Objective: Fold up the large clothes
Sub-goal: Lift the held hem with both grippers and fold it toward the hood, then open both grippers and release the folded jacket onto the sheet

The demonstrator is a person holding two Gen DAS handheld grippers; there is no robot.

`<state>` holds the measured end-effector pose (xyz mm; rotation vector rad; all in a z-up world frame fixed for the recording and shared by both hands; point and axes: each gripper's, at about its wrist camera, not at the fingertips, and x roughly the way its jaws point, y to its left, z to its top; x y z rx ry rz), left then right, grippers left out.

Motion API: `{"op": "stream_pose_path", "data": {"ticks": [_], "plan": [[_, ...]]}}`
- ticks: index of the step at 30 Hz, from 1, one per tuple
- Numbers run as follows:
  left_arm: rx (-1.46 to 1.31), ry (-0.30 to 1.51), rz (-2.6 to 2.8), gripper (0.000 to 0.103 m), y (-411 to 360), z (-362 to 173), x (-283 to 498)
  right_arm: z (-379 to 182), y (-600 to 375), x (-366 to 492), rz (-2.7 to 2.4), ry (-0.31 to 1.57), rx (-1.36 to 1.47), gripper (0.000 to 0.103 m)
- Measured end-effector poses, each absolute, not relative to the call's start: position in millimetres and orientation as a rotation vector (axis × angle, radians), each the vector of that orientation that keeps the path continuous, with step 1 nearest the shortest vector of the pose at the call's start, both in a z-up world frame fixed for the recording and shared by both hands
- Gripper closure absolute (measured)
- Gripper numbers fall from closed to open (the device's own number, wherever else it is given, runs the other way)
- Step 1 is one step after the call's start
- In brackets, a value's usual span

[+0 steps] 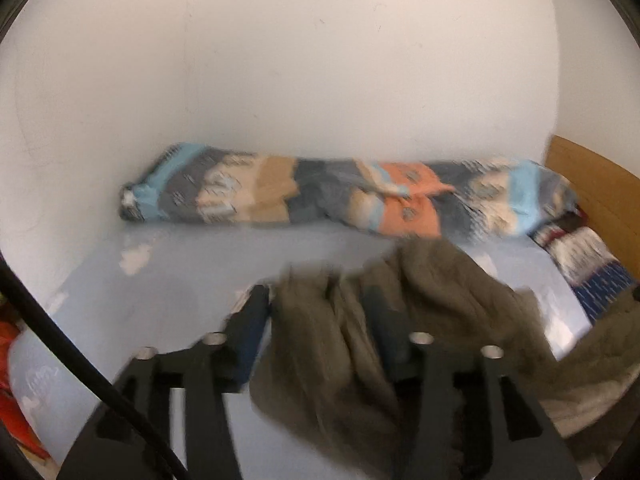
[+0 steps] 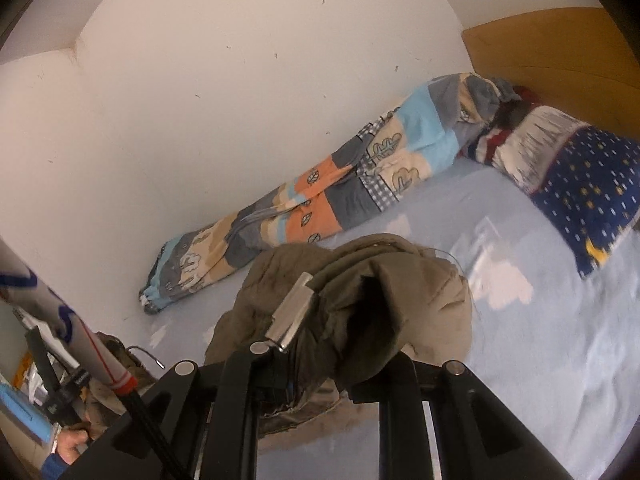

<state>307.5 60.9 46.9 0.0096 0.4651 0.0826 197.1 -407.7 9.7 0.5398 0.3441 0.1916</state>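
Bed: one jacket, two tools.

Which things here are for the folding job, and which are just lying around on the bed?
For the job:
olive-brown garment
left gripper, garment bunched between its fingers
right gripper, shut on the garment

Just lying about:
rolled patchwork quilt along the wall
navy dotted pillow
light blue sheet
wooden headboard
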Motion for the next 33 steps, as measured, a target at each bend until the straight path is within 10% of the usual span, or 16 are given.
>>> {"op": "stream_pose_path", "data": {"ticks": [3,23,33], "plan": [[0.019,0.44,0.151,0.024,70.0,63.3,348.3,9.6,-422.2,243.5,0.181,0.364,0.571,0.085],[0.09,0.467,0.03,0.022,32.6,16.0,398.4,-32.8,-443.6,522.0,-0.022,0.612,0.642,0.083],[0.16,0.785,0.025,0.022,1.8,-95.4,499.4,-36.9,-477.7,494.5,0.152,0.521,0.835,0.032]]}}
